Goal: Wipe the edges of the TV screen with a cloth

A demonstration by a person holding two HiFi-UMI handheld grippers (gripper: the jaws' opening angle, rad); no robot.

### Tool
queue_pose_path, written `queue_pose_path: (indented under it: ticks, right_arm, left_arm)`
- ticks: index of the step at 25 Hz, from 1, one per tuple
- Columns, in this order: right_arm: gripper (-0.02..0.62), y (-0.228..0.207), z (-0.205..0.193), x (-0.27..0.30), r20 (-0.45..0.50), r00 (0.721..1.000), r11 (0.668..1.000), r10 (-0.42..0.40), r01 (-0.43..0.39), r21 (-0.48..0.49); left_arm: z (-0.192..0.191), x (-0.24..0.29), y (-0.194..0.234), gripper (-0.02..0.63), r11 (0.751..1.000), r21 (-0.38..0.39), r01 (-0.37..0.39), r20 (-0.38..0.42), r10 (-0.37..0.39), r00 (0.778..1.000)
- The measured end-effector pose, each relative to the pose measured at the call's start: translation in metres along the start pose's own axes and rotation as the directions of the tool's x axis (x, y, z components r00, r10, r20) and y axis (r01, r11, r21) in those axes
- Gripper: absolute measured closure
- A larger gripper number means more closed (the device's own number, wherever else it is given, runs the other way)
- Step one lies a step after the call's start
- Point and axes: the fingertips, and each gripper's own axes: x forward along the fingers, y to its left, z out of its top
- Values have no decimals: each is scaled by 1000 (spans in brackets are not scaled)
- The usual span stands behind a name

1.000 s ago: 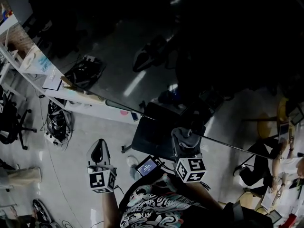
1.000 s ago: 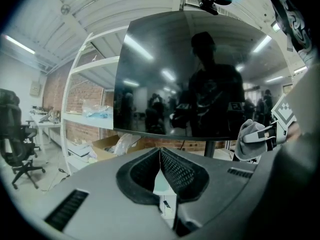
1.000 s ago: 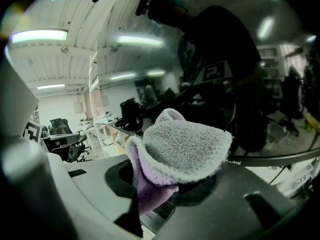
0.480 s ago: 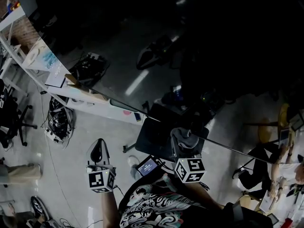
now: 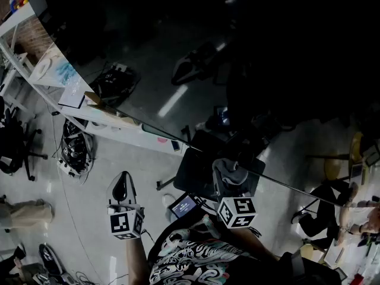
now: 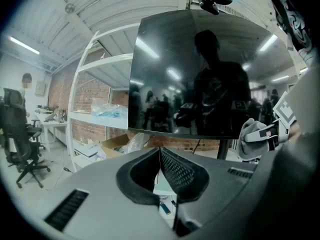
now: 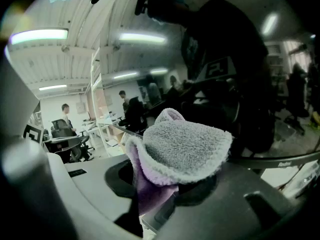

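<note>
The fingers of the right gripper are clamped on a folded grey terry cloth. It shows purple on its inner face and bulges out over the fingertips. Just beyond the cloth runs the thin bottom edge of the TV screen, its dark glass reflecting the person and the ceiling lights. In the head view the cloth sits right at that lower edge, but I cannot tell whether it touches.

The left gripper has its fingers pressed together at the tips, with nothing between them. It hangs well to the left of the right gripper, below the screen and pointed up at it. From there the TV screen fills the middle of the view. Its dark stand drops beneath it, and the cloth shows just to the right of that stand.

Left of the screen stands a white shelf rack with an open cardboard box on a low shelf. A black office chair stands farther left.
</note>
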Motion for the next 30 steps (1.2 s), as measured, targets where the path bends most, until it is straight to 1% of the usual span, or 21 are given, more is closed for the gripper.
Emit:
queue_pose_path:
  ticks: [5,14,17,21,24,27,30]
  right_arm:
    - [425,3,4,-1,-3,1000,1000,4,-4,18]
    - [425,21,5,15,-12,1000,1000,1,-1,15]
    - [425,21,5,14,-16,1000,1000,0,0,18]
    - [425,23,7,16,-21,1000,999,-1,2,50]
    - [425,26,9,19,-15,1000,999,-3,4,43]
    - [425,31,7,20,-19,1000,999,-9,10,36]
    - [425,32,9,22,-17,1000,999,-15,16,35]
  left_arm:
    - [12,-2,4,588,1000,-3,-15,13,15,1000]
    - [8,11,29,588,1000,-8,-6,12,6,1000]
    - [3,12,29,588,1000,-9,5,5,-5,1000]
    - [6,17,27,588,1000,-8,17,3,-17,1000]
    - [11,23,30,588,1000,-4,25,6,-25,1000]
    - [6,26,35,588,999,-2,41,1,-41,999]
    - [11,34,39,588,999,-6,38,4,-38,999]
